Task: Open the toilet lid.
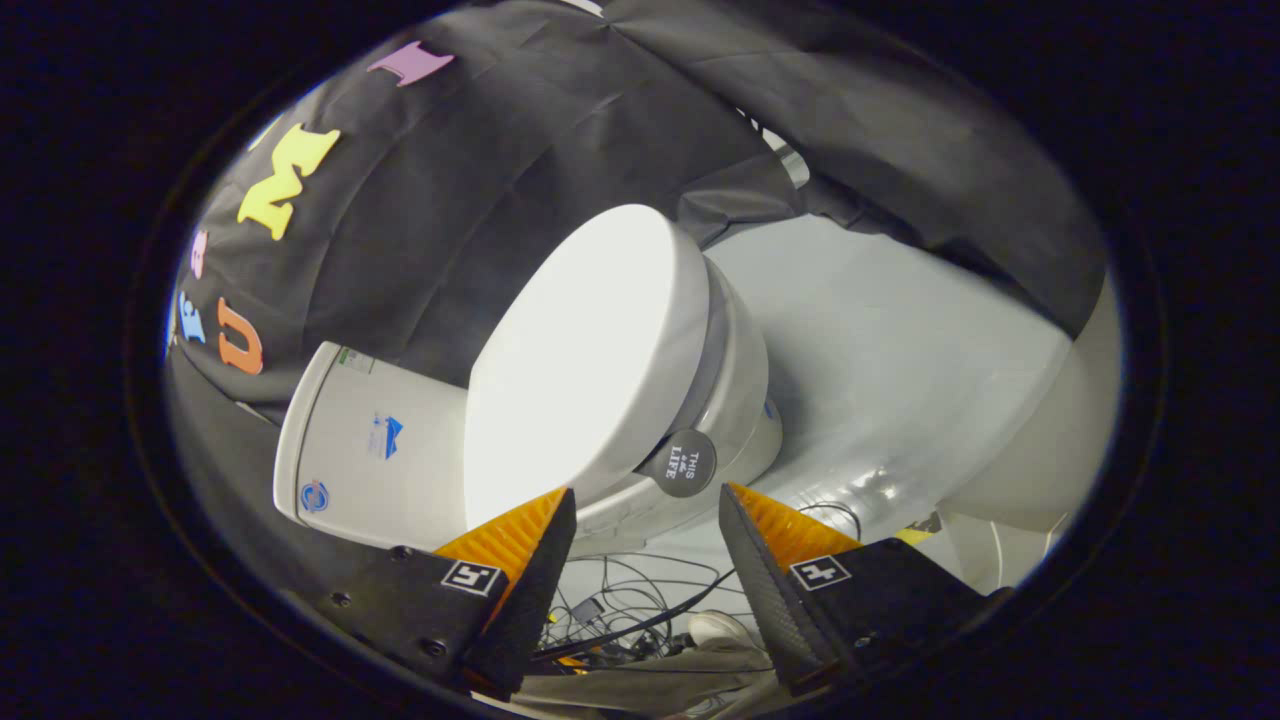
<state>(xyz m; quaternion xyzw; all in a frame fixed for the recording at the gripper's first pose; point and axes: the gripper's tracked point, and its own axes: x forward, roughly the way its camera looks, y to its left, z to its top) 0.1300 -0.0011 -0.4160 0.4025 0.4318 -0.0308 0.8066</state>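
Note:
A white toilet fills the middle of the gripper view, tilted by the camera's roll. Its lid [590,360] lies shut over the seat and bowl [735,400]. A round dark grey handle tab [680,463] sticks out from the lid's edge. My gripper [647,492] is open, its orange and black fingers [520,560] spread wide. The tab sits just ahead of the gap between the fingertips, nearer the right finger [770,560], and neither finger touches it. The tank [375,450] stands behind the lid, beyond the left finger.
Black cloth wall hangs behind the toilet. A pale grey floor [900,370] stretches past the bowl. A tangle of dark cables [630,600] and a light shoe-like thing [715,628] lie below, between the fingers. A white curved object [1050,450] stands past the right finger.

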